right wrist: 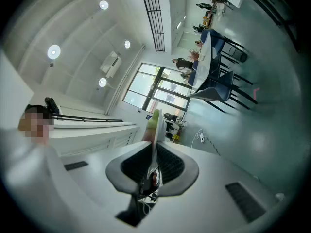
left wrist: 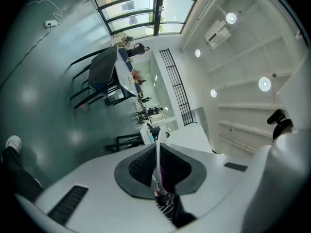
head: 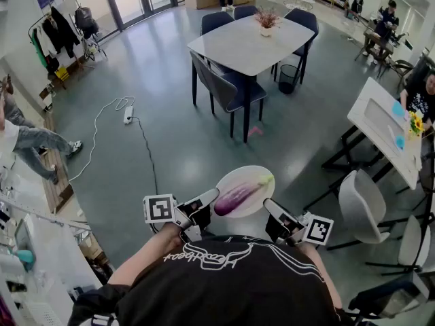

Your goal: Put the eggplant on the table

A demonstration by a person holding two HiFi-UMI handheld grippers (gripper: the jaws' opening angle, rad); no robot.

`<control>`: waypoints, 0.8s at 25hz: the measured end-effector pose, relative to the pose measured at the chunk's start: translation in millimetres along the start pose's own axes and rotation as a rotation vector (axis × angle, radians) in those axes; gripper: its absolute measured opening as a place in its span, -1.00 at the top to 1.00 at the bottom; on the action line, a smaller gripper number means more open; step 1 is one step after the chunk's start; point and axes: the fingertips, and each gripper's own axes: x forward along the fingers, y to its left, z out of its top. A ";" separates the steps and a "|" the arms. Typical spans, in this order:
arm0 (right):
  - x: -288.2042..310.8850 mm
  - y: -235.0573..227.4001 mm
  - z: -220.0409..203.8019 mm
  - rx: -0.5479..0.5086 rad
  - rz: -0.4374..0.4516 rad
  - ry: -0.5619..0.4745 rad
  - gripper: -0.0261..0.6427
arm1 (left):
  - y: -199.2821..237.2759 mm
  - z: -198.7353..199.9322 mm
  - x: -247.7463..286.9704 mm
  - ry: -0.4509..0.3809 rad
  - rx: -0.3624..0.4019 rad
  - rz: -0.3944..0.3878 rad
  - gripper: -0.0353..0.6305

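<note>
A purple eggplant with a green stem lies on a white plate, carried above the grey floor in front of me. My left gripper is shut on the plate's left rim, and my right gripper is shut on its right rim. In the left gripper view the plate shows edge-on between the dark pads. From the right gripper view the plate is again edge-on, with the eggplant's green end beside it. The grey dining table stands further ahead.
Dark blue chairs surround the table, which bears a small plant. A white cable and power strip lie on the floor at left. A white table and a white chair stand at right. A seated person's legs reach in at left.
</note>
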 end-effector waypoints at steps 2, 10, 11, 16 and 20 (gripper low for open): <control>-3.1 0.1 2.2 0.004 -0.003 -0.004 0.86 | -1.9 -2.6 2.6 0.004 0.002 -0.003 0.82; -9.8 7.1 8.5 -0.012 -0.006 -0.007 0.86 | -11.9 -6.8 8.6 0.008 0.023 0.000 0.82; -11.3 5.1 8.4 -0.011 -0.015 -0.007 0.87 | -12.4 -7.8 9.2 0.010 0.026 0.002 0.82; -10.9 4.6 8.8 0.019 -0.016 -0.009 0.87 | -16.4 -10.1 9.9 0.016 0.012 0.010 0.82; -13.3 -3.2 9.0 0.032 -0.037 0.000 0.87 | -11.7 -10.1 12.9 0.029 0.044 0.037 0.81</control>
